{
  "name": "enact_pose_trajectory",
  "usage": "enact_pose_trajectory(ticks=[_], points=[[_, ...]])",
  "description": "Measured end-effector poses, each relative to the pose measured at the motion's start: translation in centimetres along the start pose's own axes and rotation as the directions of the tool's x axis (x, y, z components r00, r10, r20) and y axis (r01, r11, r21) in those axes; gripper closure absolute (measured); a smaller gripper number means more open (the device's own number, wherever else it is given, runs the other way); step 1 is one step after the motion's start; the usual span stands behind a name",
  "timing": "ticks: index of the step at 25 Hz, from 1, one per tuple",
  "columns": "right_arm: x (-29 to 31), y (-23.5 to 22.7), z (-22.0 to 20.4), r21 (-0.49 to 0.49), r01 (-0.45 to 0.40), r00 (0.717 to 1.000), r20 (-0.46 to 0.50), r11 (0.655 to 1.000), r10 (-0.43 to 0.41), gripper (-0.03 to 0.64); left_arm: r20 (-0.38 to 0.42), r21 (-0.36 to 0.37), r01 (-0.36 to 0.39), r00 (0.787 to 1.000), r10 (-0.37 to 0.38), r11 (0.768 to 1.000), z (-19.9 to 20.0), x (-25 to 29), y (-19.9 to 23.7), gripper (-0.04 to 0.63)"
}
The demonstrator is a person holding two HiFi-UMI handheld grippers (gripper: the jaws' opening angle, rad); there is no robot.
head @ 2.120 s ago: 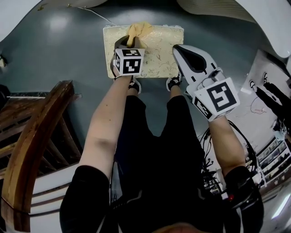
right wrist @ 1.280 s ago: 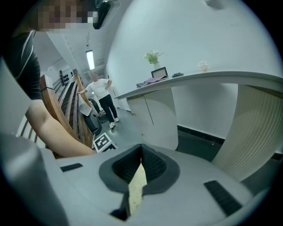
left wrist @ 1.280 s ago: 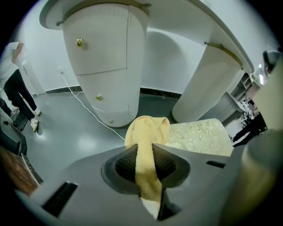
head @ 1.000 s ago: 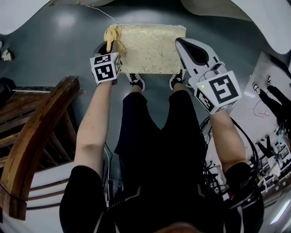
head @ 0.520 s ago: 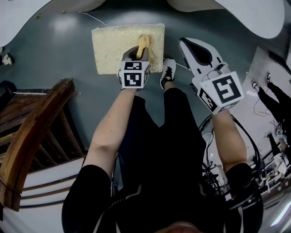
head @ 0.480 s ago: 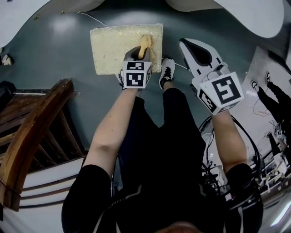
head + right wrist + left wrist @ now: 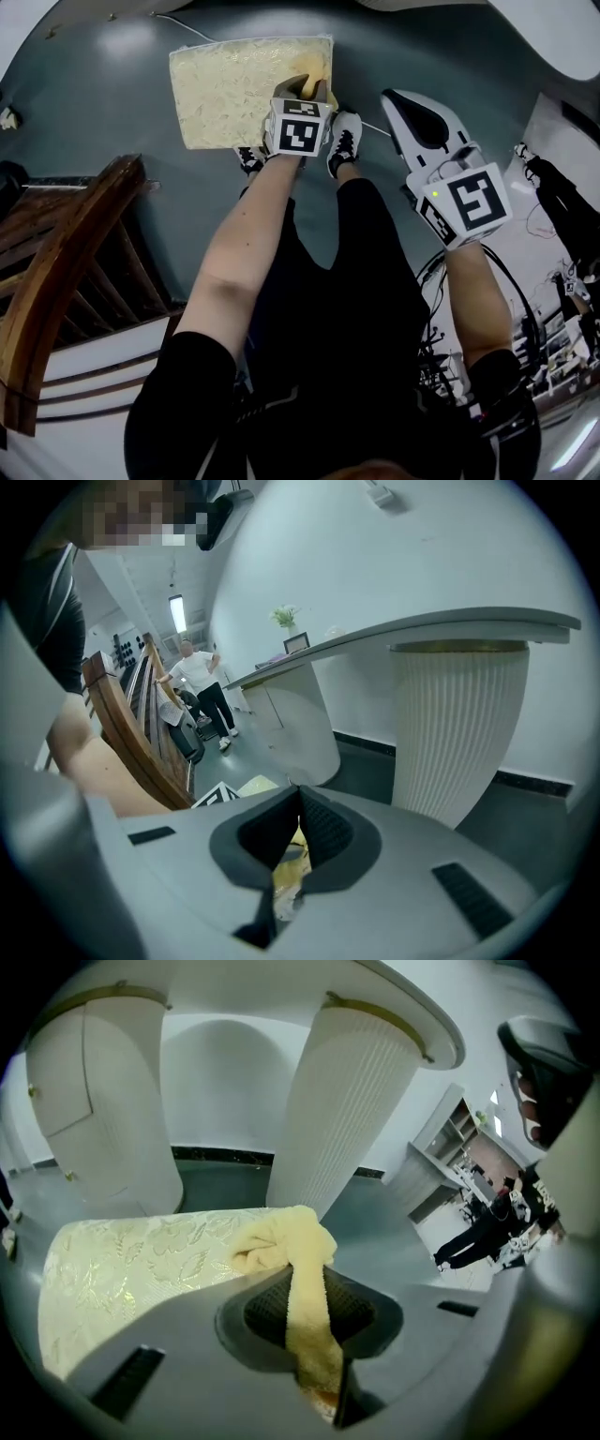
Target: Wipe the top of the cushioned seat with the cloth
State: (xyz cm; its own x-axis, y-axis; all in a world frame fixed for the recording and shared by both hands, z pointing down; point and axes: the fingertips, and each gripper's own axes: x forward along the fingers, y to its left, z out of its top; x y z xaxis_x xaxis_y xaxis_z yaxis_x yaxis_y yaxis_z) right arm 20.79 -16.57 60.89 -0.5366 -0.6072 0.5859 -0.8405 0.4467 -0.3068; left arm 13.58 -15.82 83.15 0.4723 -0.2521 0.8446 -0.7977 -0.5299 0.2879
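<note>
Pressing cloth [image 7: 281, 1241] on cushioned seat [image 7: 234, 80], left claw [image 7: 312, 91] clamped on it, right claw [image 7: 401, 101] seemingly closed, aside.

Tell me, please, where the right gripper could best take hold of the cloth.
Probably the bunched wad of the cloth ahead of the left gripper, from the right: its tail is pinched in those jaws, while the wad stands proud at the seat's right edge, nearest the right gripper.

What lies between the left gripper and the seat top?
A yellow cloth: the left gripper is shut on it, its bunched end on the seat. The left gripper view shows this.
</note>
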Motion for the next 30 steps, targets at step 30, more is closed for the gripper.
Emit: enact_pose_trajectory(ticks=[30], points=[[12.8,14.0,3.5,-0.059,-0.077,0.995,-0.067,0.995,0.073,0.611,-0.004,-0.084,-0.025,1.000,0.025,0.996,-4.6,-8.2,16.9,0.531]])
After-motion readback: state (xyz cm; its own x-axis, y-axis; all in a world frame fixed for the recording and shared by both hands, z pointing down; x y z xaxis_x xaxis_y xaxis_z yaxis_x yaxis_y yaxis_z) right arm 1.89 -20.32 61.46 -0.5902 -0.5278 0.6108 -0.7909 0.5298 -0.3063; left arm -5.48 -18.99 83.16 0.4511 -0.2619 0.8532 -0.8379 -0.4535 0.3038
